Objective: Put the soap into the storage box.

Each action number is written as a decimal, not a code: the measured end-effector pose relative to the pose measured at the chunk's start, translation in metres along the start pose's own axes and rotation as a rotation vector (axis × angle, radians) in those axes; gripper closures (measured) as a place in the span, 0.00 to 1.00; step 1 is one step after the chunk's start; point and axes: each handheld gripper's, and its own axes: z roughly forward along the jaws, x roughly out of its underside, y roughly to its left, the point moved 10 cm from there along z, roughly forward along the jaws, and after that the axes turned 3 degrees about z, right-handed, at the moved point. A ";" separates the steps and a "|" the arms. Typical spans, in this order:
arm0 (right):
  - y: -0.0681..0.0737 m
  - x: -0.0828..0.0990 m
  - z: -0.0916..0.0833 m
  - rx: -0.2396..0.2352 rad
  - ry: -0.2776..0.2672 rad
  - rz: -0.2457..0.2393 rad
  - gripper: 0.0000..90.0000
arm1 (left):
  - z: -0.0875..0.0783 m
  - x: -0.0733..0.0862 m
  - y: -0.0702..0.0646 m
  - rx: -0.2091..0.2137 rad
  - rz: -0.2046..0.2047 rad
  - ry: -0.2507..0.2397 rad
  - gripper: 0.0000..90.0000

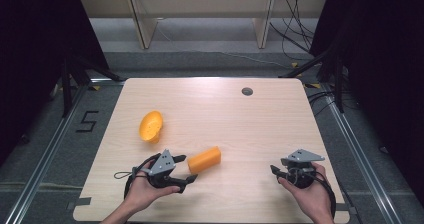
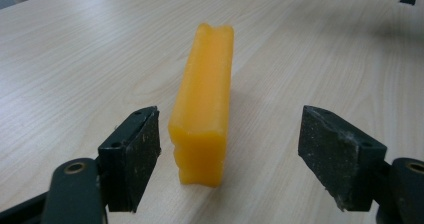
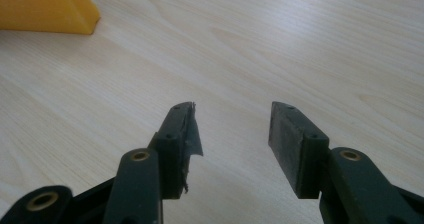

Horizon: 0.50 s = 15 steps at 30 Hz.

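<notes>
Left gripper [image 1: 186, 173] low at near table [image 1: 250, 134] edge, jaws spread wide, orange block [image 2: 204, 109] lying between pads (no contact either side). Right gripper [image 1: 276, 171] well apart at near right, jaws spread, nothing between. Farther back left: orange bowl-shaped piece [image 1: 150, 126], tipped on side. Beyond: grey round port [image 1: 247, 91].

A lab recording booth

A bare wooden table [image 1: 210, 109] stands on grey carpet [image 1: 45, 149] between black curtains [image 1: 30, 44], with metal floor rails [image 1: 357, 149], loose cables [image 1: 295, 34], tape marks and a taped number five [image 1: 88, 121] beside it.
</notes>
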 end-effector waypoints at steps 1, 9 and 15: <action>0.000 0.000 0.000 0.001 0.002 0.006 0.59 | 0.002 0.000 0.001 0.001 0.008 0.003 0.27; 0.000 0.002 0.000 0.011 0.012 0.008 0.59 | 0.019 0.004 0.007 0.003 0.033 0.042 0.28; 0.001 0.003 0.000 0.009 0.019 0.011 0.58 | 0.029 0.004 0.007 0.015 0.023 0.052 0.33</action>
